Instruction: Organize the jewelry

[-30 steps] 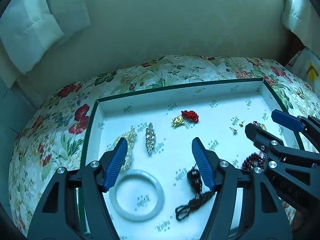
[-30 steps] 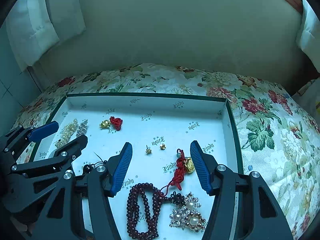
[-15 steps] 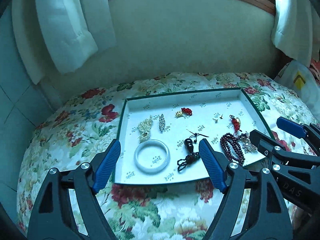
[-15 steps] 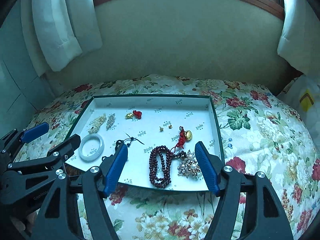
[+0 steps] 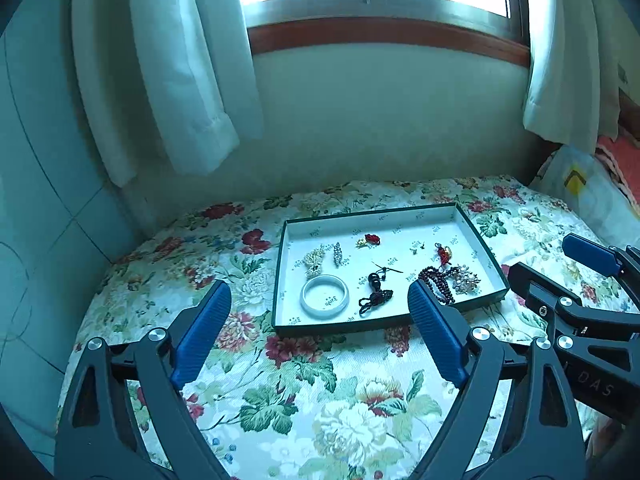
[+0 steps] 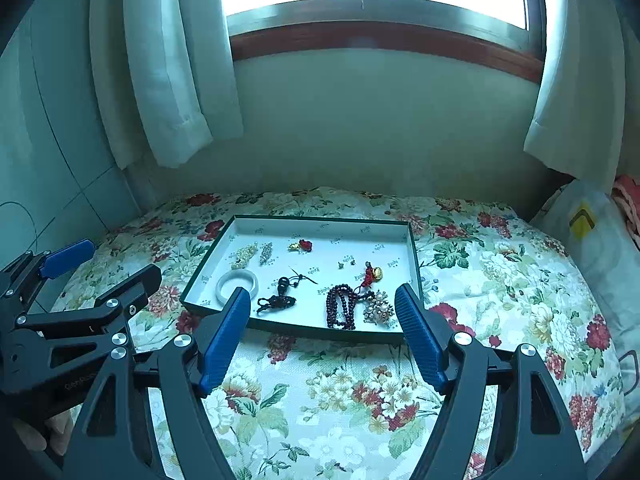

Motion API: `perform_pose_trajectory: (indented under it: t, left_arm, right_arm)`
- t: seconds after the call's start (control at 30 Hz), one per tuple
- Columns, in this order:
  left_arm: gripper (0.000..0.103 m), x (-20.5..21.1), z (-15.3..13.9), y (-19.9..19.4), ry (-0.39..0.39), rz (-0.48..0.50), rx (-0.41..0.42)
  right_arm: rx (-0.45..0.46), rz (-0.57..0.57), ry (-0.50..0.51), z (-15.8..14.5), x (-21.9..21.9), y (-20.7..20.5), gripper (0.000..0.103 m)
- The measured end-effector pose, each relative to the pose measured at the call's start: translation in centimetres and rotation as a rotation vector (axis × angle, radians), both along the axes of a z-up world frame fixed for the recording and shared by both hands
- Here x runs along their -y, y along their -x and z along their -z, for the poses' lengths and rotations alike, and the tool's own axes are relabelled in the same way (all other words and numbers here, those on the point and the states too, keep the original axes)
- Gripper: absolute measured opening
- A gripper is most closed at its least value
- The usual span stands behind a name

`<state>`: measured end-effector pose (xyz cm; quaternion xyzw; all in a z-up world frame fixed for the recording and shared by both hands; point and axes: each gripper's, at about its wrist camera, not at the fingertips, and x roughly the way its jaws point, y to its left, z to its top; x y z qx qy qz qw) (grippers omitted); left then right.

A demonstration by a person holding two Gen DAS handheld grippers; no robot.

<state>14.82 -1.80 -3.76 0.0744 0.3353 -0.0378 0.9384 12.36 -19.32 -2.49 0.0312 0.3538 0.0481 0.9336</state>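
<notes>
A white tray with a dark green rim (image 5: 472, 227) (image 6: 414, 248) lies on the floral cloth. In it lie a white bangle (image 5: 324, 295) (image 6: 237, 283), a dark red bead string (image 5: 436, 280) (image 6: 341, 306), a pearl brooch (image 5: 465, 278) (image 6: 378, 309), a black cord pendant (image 5: 375, 292) (image 6: 280, 293), a red-and-gold charm (image 5: 368, 240) (image 6: 301, 245) and a pearl cluster (image 5: 314, 257). My left gripper (image 5: 319, 301) is open and empty, well back from the tray. My right gripper (image 6: 322, 304) is open and empty too.
The floral cloth (image 6: 344, 400) covers a table against a wall under a window. White curtains (image 5: 176, 80) hang at left and right. A bag (image 6: 592, 232) lies at the far right. The right gripper (image 5: 560, 280) shows in the left view, the left gripper (image 6: 100, 272) in the right view.
Both grippers have pulled back and up from the tray, which now looks small and far. Both stay open and empty.
</notes>
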Motion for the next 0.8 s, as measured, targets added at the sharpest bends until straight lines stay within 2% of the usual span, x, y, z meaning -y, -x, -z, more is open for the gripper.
perform_pose_trajectory:
  t: [0.4,0.8]
  left_arm:
    - [0.093,-1.2,-3.7,5.6,0.017,-0.003,0.08]
    - [0.094,-2.3,-5.3,8.1,0.031,-0.022,0.119]
  right_arm:
    - [0.078,0.001,0.01,-3.5,-0.1,5.6,0.074]
    - [0.122,-0.015,0.025,-4.7,-0.5,7.6,0.074]
